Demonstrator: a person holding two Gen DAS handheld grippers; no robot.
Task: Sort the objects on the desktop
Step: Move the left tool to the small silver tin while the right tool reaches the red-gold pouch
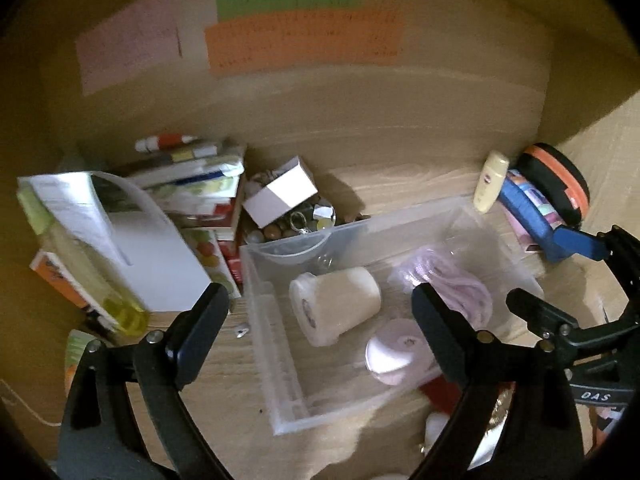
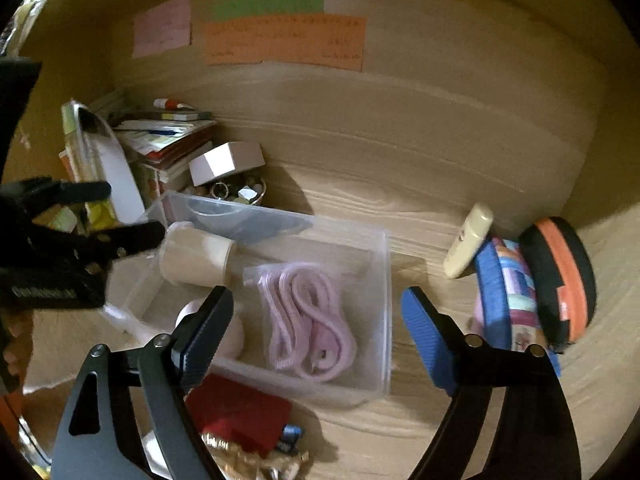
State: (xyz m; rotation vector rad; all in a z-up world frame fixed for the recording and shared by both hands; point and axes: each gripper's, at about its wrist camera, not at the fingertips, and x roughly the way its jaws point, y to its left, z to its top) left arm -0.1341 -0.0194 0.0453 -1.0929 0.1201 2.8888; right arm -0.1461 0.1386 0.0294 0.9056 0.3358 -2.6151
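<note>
The wooden desk fills both views, closed at the back by a wooden panel carrying pink, green and orange paper notes. Straight ahead of both grippers sits a clear plastic bin, open-topped, on the desk. To the far left of the left gripper a leaning stack of books and papers crowds the corner, with a white sheet sloping off it toward that gripper's left finger. Ahead and right of the right gripper, an orange-and-black round case and a blue striped pouch lean together near the desk's right side, a cream tube propped against them.

Inside the bin, a coiled pink cable lies directly between the right gripper's spread fingers, and a cream cup lies on its side between the left gripper's fingers, both below the fingertips; a round pale pink disc rests just beside the cup. Behind the bin, a small white box tips over a bowl of trinkets. A red box lies just outside the bin's near wall, under the right gripper's left finger.

Both grippers stand wide apart with nothing clamped.
</note>
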